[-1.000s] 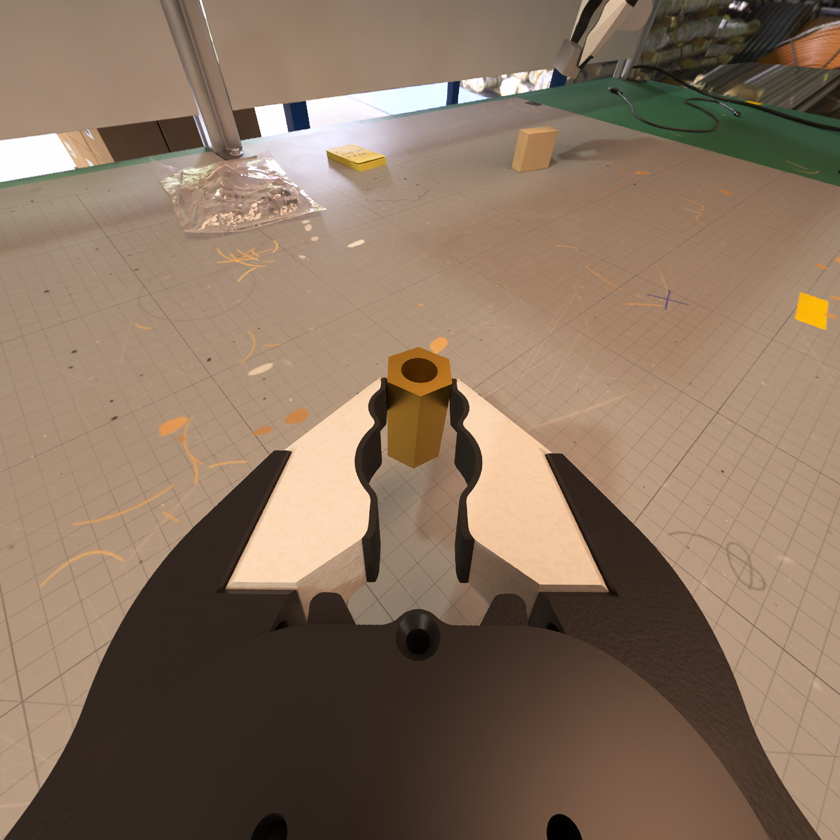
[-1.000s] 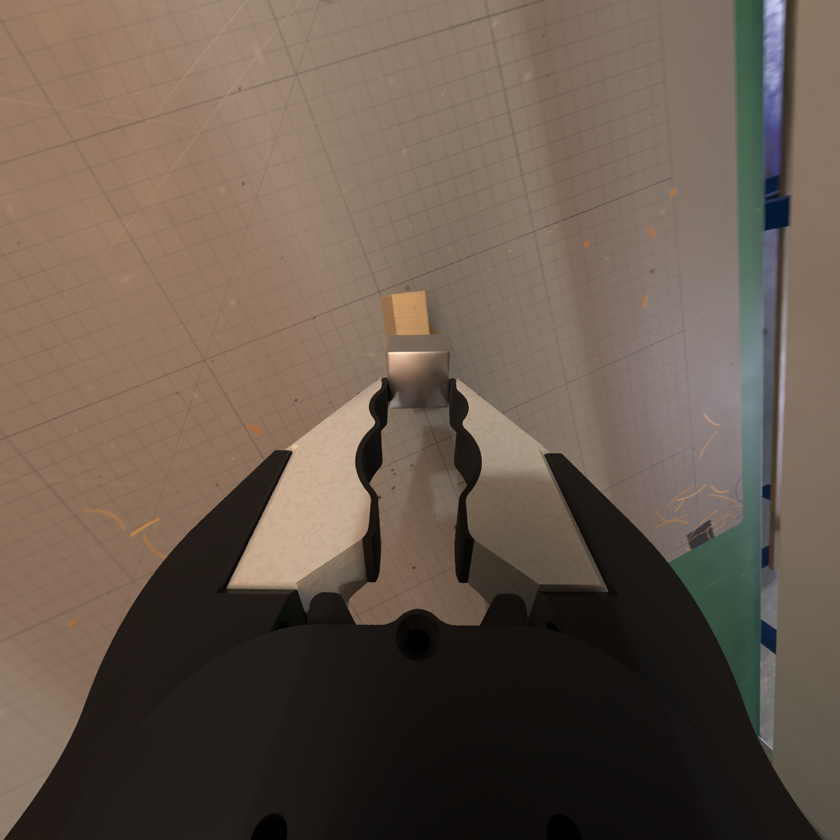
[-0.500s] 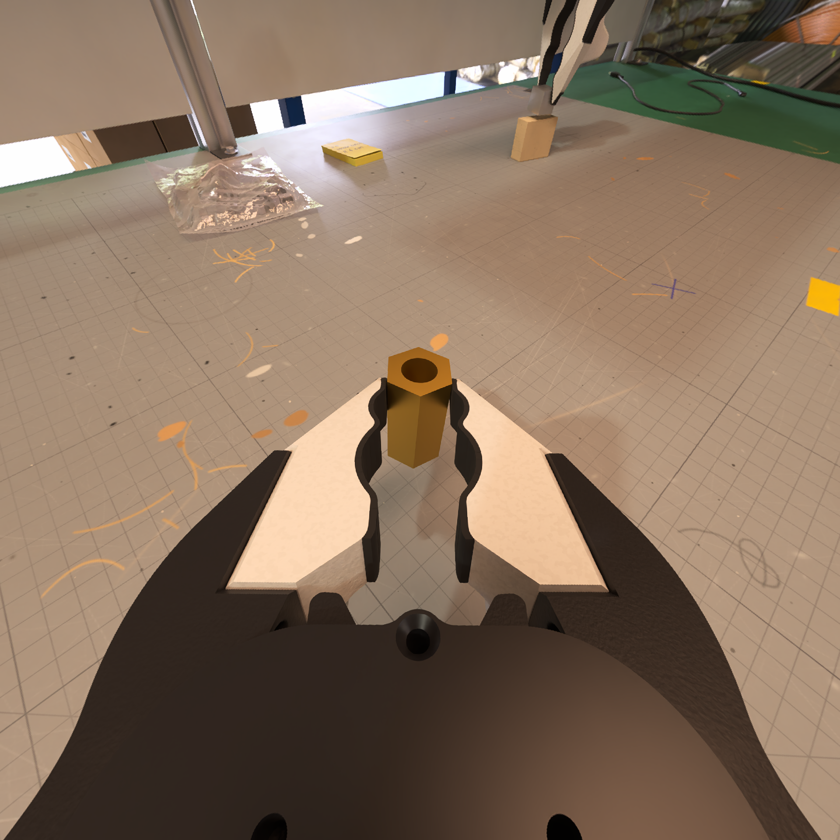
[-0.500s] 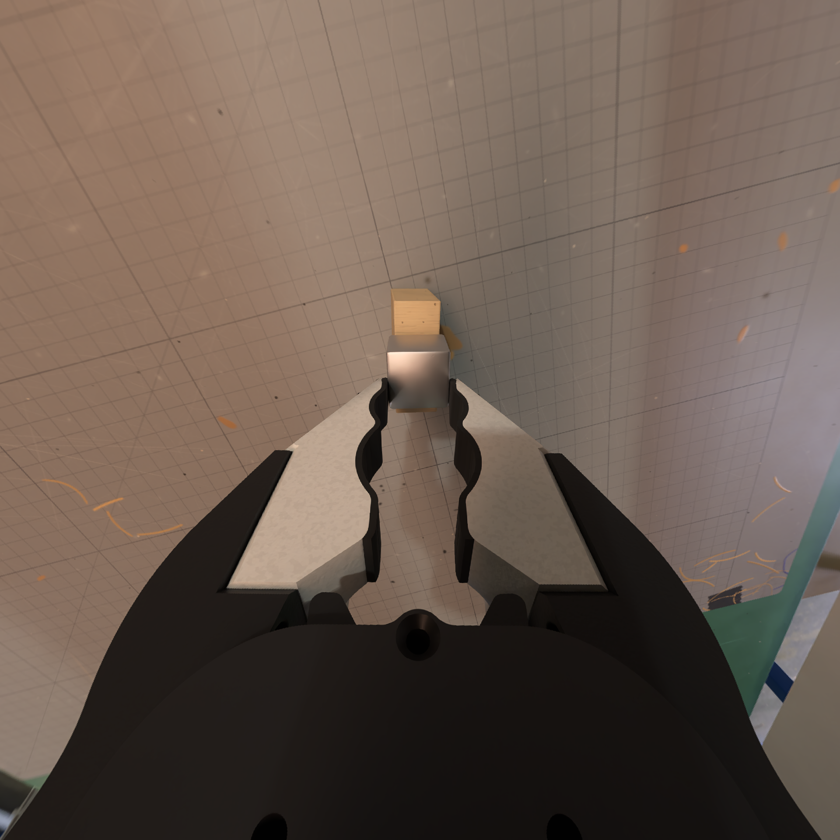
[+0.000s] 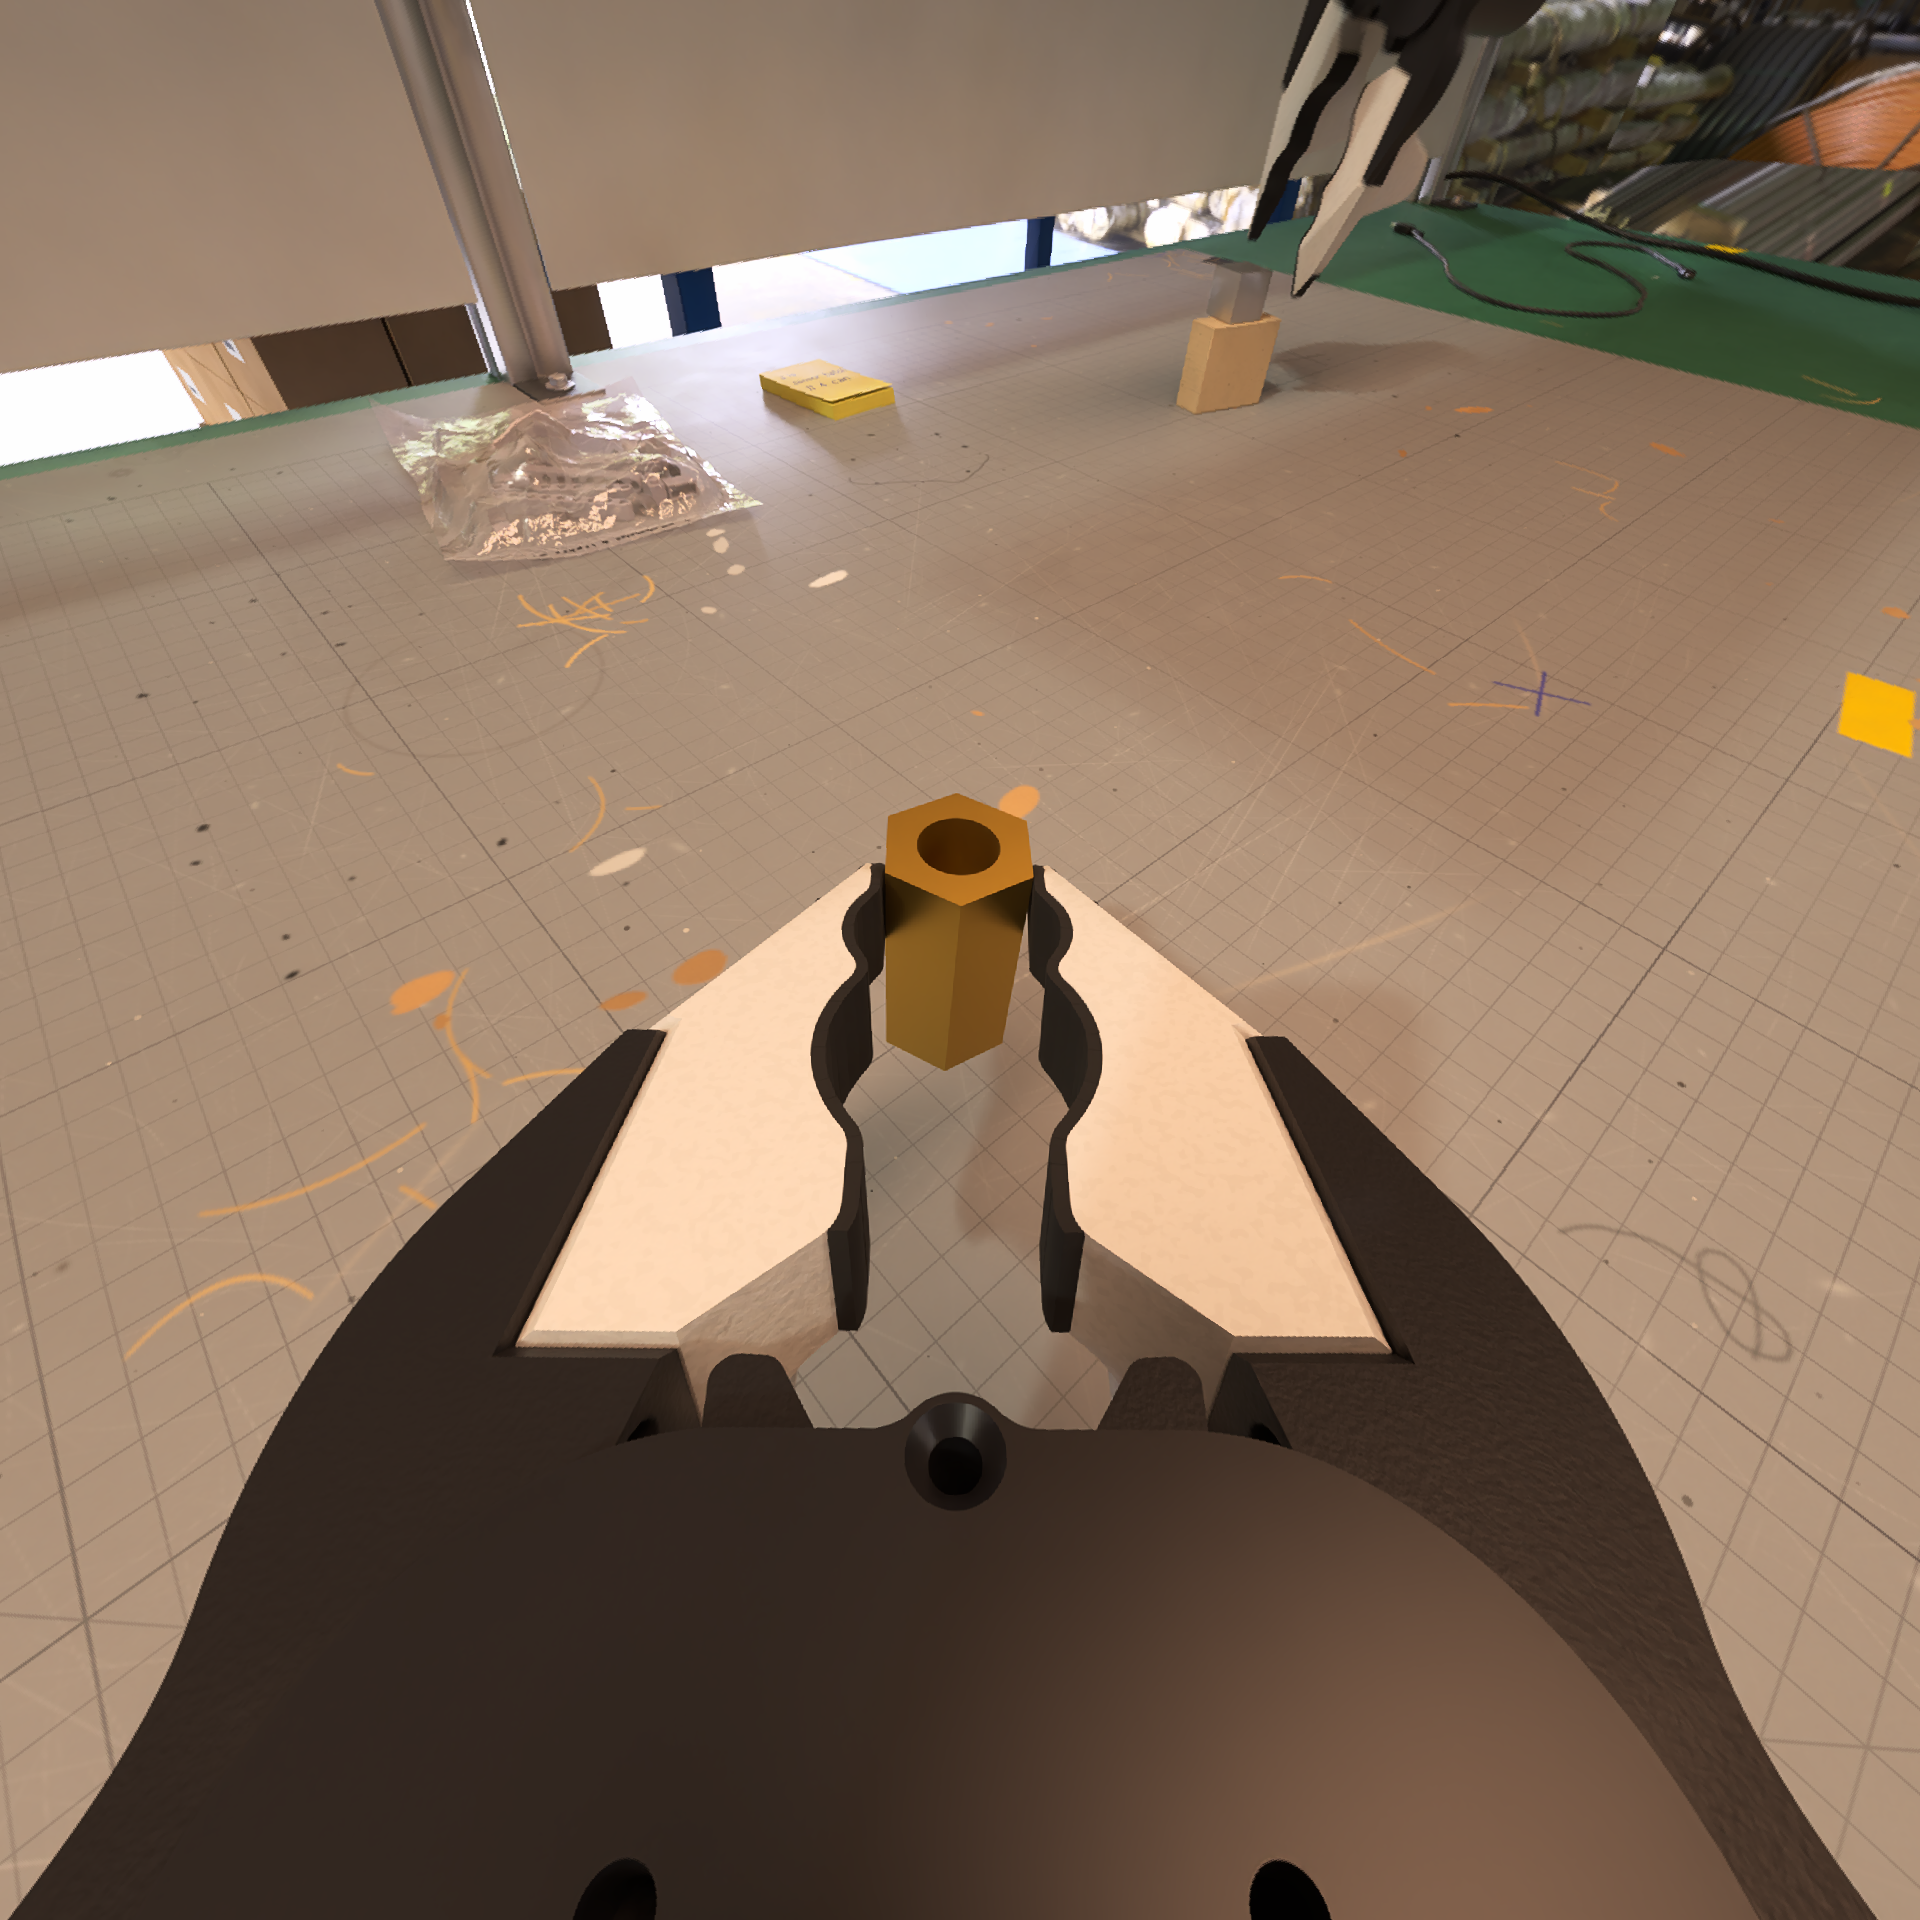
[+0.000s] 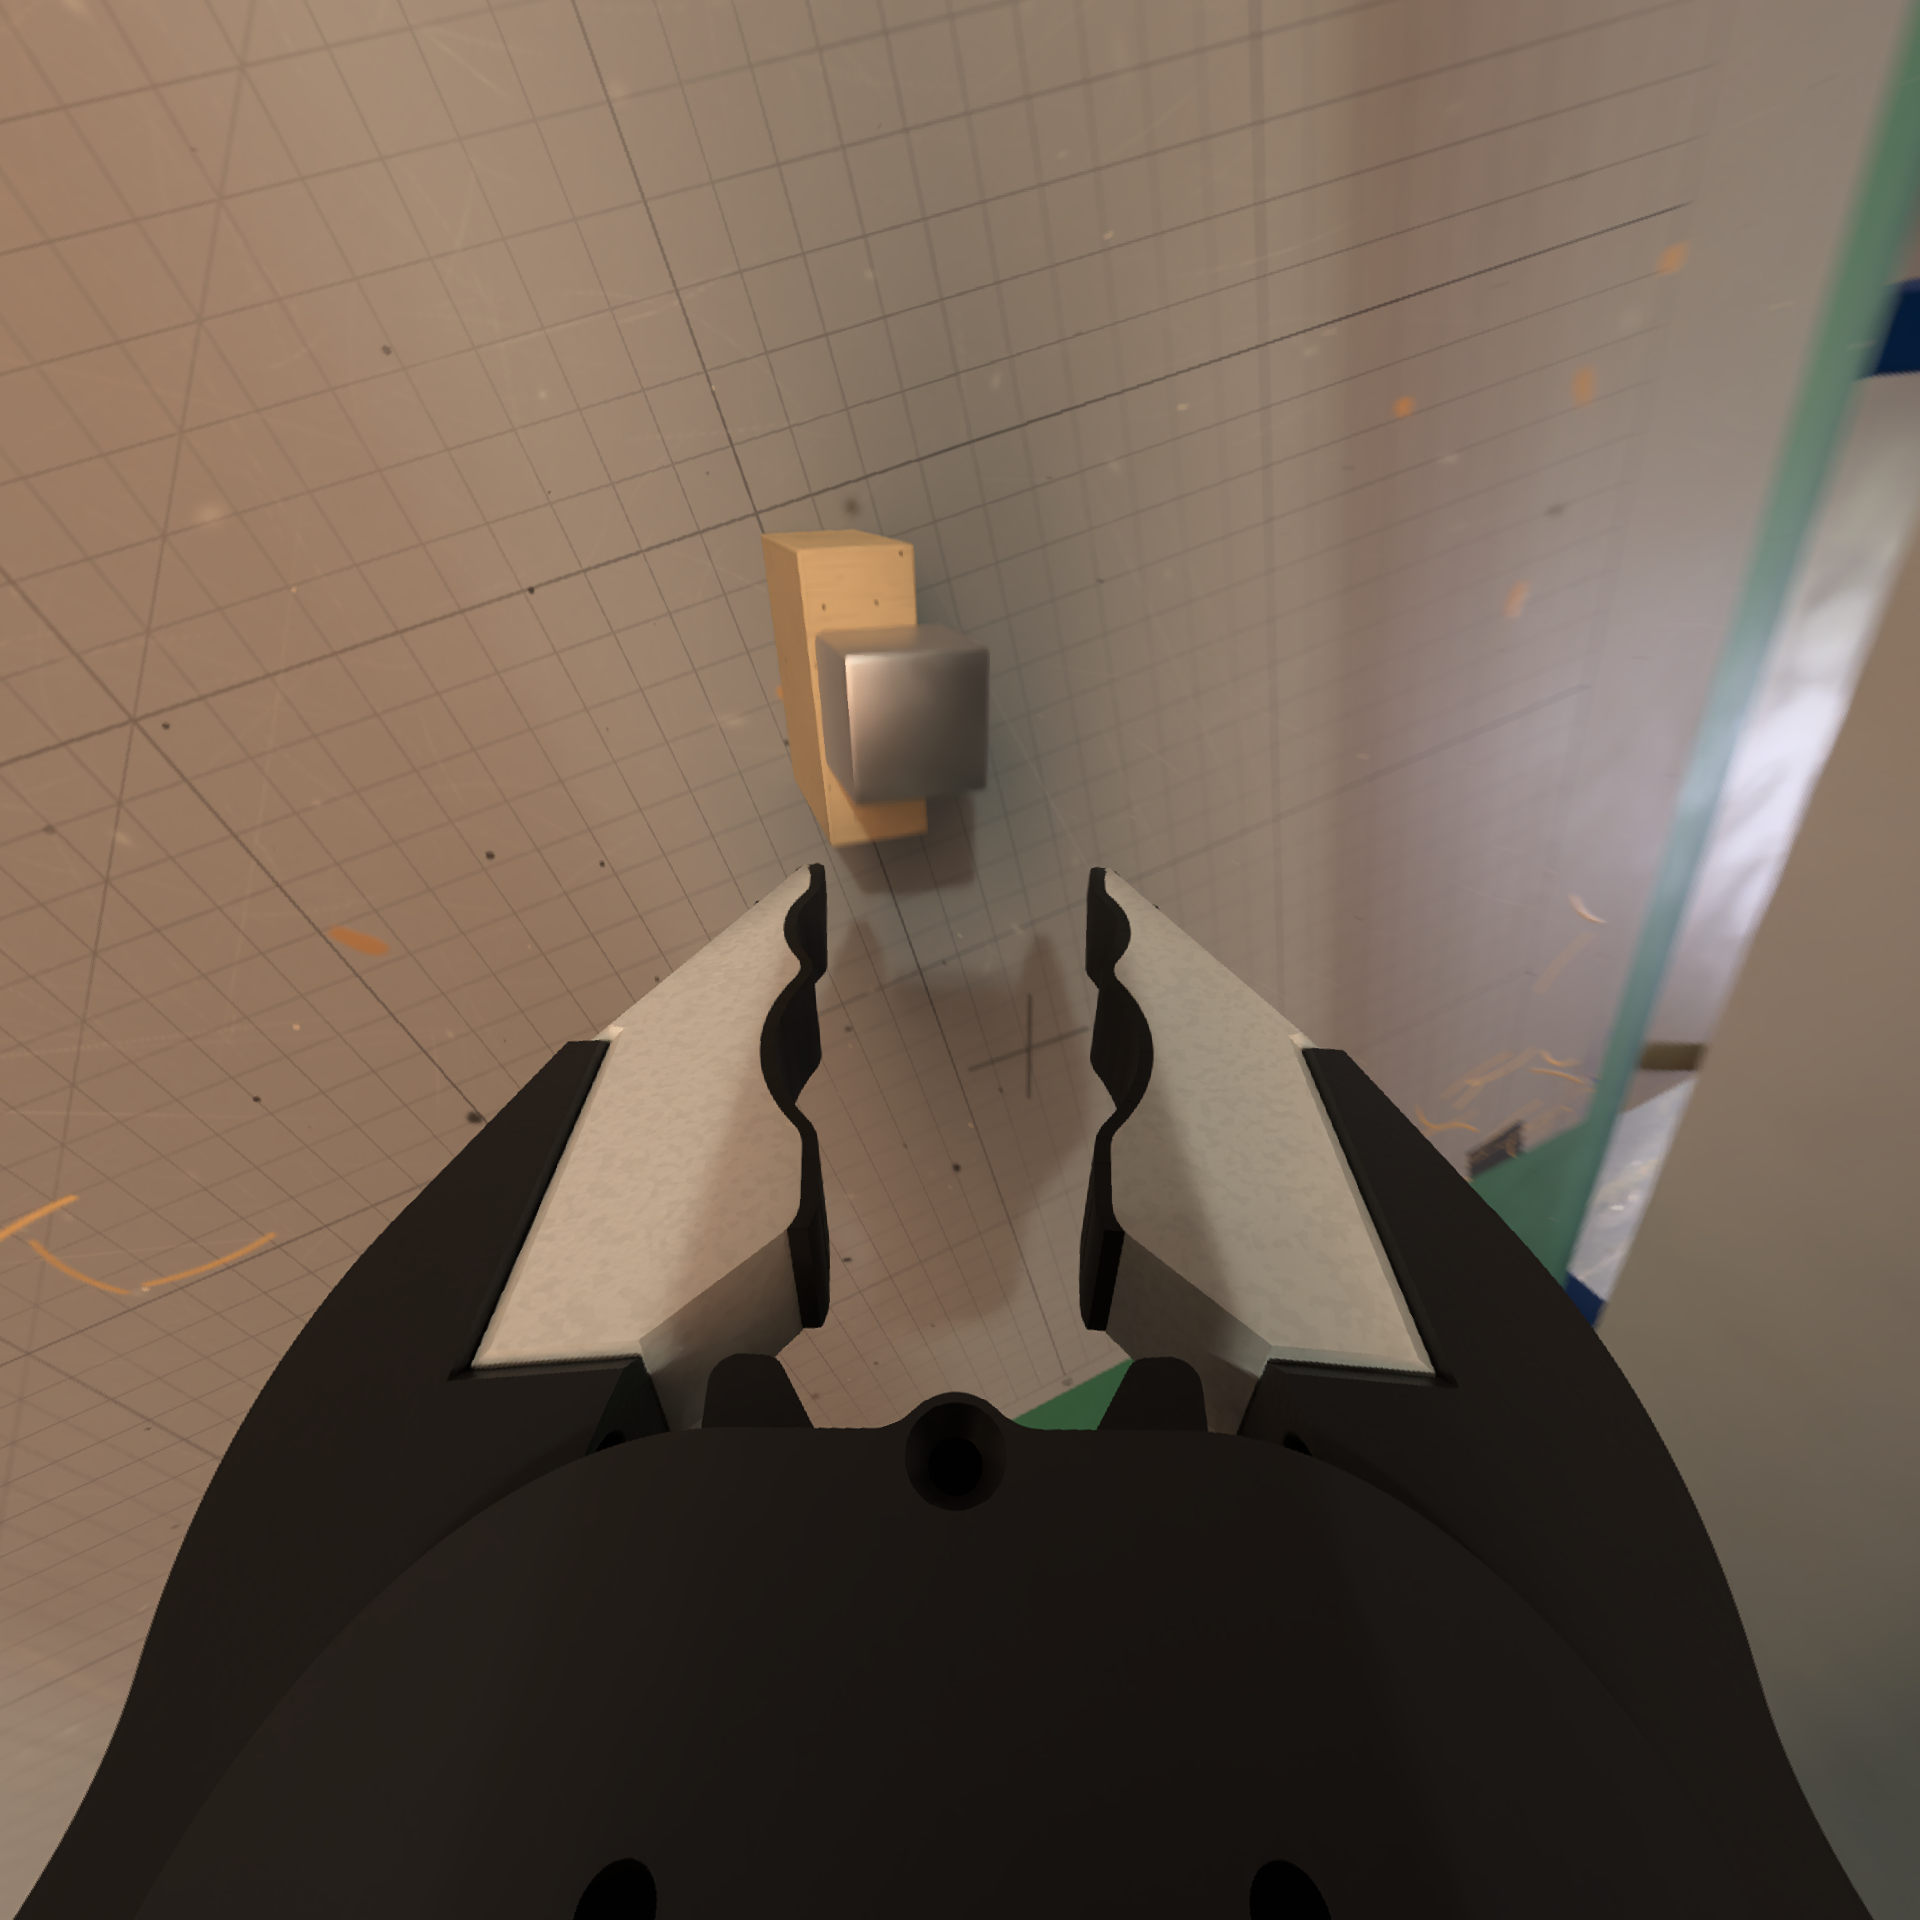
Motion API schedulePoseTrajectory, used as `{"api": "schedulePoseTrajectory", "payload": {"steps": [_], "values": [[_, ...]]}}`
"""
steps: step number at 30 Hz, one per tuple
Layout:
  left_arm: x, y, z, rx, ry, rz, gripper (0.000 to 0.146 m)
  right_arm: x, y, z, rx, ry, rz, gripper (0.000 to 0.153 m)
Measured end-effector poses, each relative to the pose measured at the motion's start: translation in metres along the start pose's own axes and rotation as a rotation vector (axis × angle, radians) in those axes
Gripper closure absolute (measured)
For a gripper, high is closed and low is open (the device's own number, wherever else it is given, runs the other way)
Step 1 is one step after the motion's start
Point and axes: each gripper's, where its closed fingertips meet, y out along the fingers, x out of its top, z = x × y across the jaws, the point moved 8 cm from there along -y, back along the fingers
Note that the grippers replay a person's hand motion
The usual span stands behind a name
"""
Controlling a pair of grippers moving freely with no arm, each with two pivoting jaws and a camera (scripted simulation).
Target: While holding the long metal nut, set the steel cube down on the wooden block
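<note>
My left gripper (image 5: 956,883) is shut on the long brass-coloured hex nut (image 5: 951,940) and holds it upright above the gridded mat. The steel cube (image 6: 902,712) rests on top of the wooden block (image 6: 844,592), overhanging one edge. My right gripper (image 6: 954,883) is open and empty, pulled back above the cube. In the left wrist view the cube (image 5: 1234,291) sits on the block (image 5: 1226,362) at the far right, with the right gripper (image 5: 1311,241) open just above and to its right.
A clear plastic bag of parts (image 5: 566,478) lies by a metal post (image 5: 473,187) at the back left. A yellow pad (image 5: 826,390) lies beside it. A black cable (image 5: 1558,275) lies on the green border. A yellow square (image 5: 1875,712) marks the mat at right.
My right gripper has opened, let go of the steel cube onto the wooden block, and drawn back upward. My left gripper still holds the nut in the same spot.
</note>
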Motion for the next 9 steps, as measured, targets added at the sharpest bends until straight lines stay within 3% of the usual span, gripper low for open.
{"api": "schedulePoseTrajectory", "payload": {"steps": [4,9], "values": [[0.000,0.000,-0.001,-0.011,-0.011,0.000,0.119,-0.018,-0.040,0.003,-0.186,0.011,-0.032,0.112],[0.006,-0.013,-0.003,0.008,-0.034,-0.046,0.119,-0.017,-0.105,0.024,-0.479,0.244,-0.209,0.108]]}}
